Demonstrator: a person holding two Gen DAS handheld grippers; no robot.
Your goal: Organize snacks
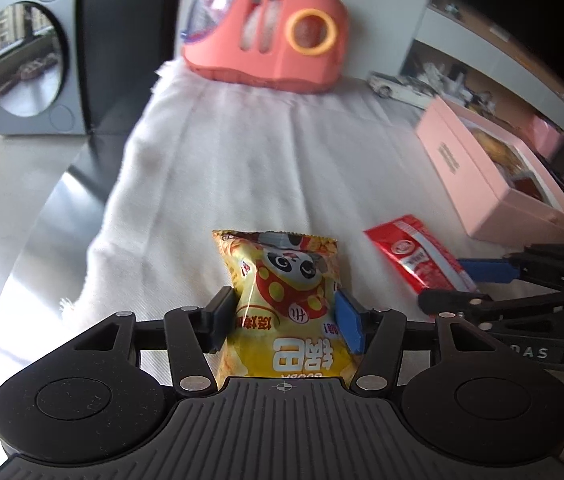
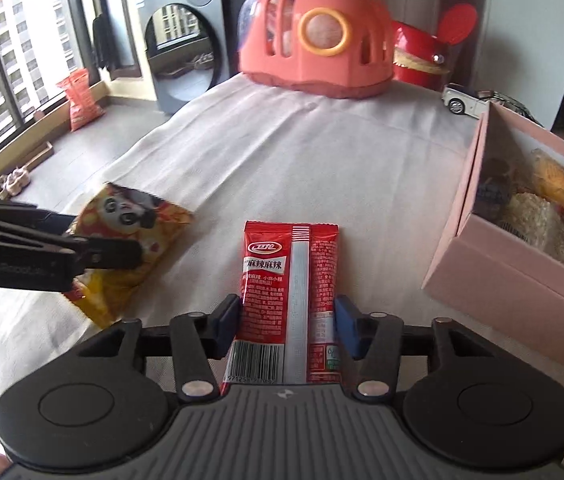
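**Snacks: both grippers loaded, box waiting**

Left gripper [image 1: 286,316] was clamped on yellow panda bag [image 1: 282,300]. Right gripper [image 2: 287,322] was clamped on red packet [image 2: 290,300], likely bound for pink box [image 2: 494,264] at 3 o'clock on the surface [image 2: 302,152].

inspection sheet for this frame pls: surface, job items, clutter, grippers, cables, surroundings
Surface: white cloth over the table, lightly creased.
Job's things: yellow panda snack bag and red spicy snack packet on the cloth; open pink box at the right already holds snacks.
Clutter: pink toy carrier, red toy and white toy car at the far edge.
Grippers: left gripper fingers press the panda bag's sides; right gripper fingers sit against the red packet's edges.
Cables: nothing seen.
Surroundings: grey washing machine, windows on the left, shoes on the floor.
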